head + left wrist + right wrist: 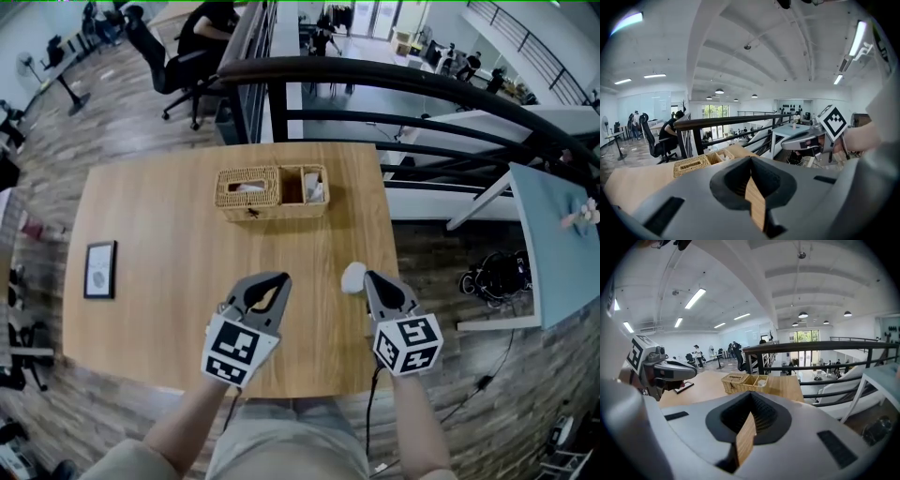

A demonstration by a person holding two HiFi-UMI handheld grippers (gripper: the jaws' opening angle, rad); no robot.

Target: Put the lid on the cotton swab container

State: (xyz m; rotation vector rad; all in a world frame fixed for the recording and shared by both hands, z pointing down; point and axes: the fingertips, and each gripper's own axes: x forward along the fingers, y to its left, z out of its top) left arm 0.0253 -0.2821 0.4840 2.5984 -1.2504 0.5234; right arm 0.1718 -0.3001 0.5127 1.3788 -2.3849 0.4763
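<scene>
A small white round object [353, 277] lies on the wooden table [169, 225], just left of my right gripper's tip; I cannot tell whether it is the lid or the container. My right gripper [368, 277] hovers near the table's front right, jaws shut with nothing between them. Level with it, my left gripper [274, 279] is also shut and empty. In the left gripper view, bare tabletop shows through the gap behind the closed left gripper [751, 161] tips. The right gripper view shows the same for the right gripper [750, 411].
A wicker basket [272, 192] with compartments stands at the table's back centre, white items in its right cell. A small framed picture [99, 269] lies at the left. A dark railing [394, 80] runs behind the table. The drop to a lower floor is on the right.
</scene>
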